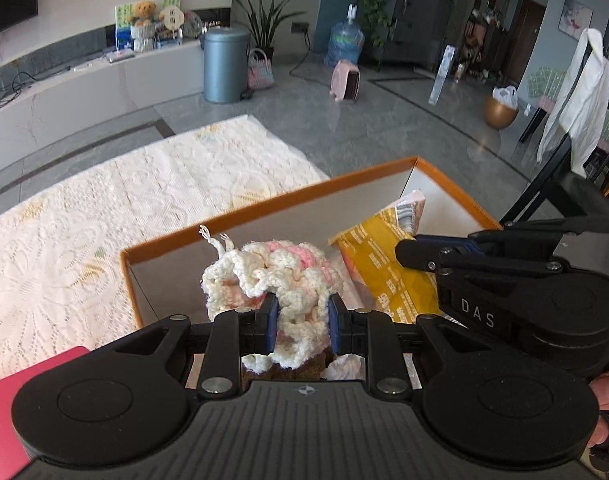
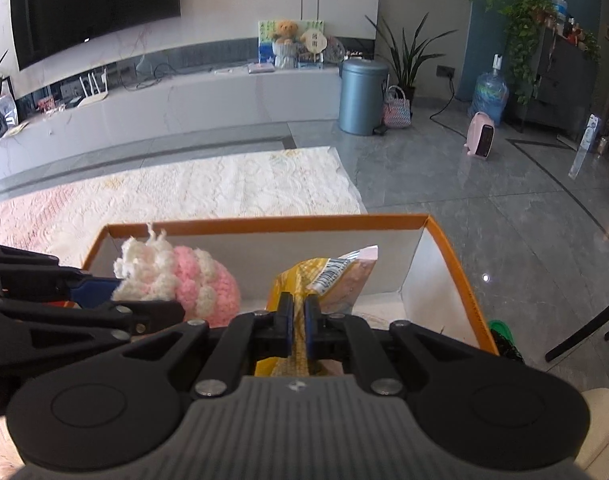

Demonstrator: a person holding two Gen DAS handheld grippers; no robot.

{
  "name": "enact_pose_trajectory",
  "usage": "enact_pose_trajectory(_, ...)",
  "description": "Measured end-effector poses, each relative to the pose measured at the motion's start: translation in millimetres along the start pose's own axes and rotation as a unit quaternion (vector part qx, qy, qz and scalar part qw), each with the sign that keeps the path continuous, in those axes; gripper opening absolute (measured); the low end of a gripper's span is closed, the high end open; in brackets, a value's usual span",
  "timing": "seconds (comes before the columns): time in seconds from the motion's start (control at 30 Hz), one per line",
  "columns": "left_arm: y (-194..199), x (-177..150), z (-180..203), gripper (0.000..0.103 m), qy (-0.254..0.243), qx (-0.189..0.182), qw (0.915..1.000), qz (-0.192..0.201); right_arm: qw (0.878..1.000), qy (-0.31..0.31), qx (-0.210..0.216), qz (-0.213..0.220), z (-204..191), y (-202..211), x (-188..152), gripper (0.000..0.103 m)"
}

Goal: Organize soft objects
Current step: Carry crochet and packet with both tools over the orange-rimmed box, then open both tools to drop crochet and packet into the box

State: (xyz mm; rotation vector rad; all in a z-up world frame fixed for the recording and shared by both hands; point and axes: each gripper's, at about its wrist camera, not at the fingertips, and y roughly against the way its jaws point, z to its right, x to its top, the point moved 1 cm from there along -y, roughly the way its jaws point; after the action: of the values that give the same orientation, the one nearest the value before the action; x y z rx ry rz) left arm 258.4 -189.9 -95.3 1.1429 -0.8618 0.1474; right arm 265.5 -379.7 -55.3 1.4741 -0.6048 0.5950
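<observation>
Here the left gripper [image 1: 302, 320] is clamped on a crocheted pink-and-white piece [image 1: 280, 280], the right gripper [image 2: 299, 320] on a yellow packet [image 2: 304, 280], both over the orange-rimmed box [image 2: 264, 224]; snagged yarn may be dragged out at release.

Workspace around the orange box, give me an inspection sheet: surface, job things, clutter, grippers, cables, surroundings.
Surface: white lace cloth spread behind the orange-rimmed box; grey tiled floor beyond.
Job's things: pink and white crocheted piece and yellow packet, both over the open box.
Clutter: pink-red flat item at the left edge of the left wrist view; green item right of the box, unclear what.
Grippers: left gripper shut on the crocheted piece; right gripper shut on the yellow packet.
Cables: black cord on the floor by the wall.
Surroundings: blue-grey bin, water jug, pink heater, potted plants, television.
</observation>
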Motion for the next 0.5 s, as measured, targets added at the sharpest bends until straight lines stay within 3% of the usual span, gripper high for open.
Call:
enact_pose_trajectory(0.27,-13,-2,1,0.029,-0.011,0.020,0.9994,-0.026,1.000,0.006,0.011,-0.026,-3,-24,-3,0.003)
enact_pose_trajectory(0.5,-10,3,-1,0.038,0.004,0.017,0.9995,-0.026,0.999,0.010,0.021,-0.035,-2,-24,-2,0.007)
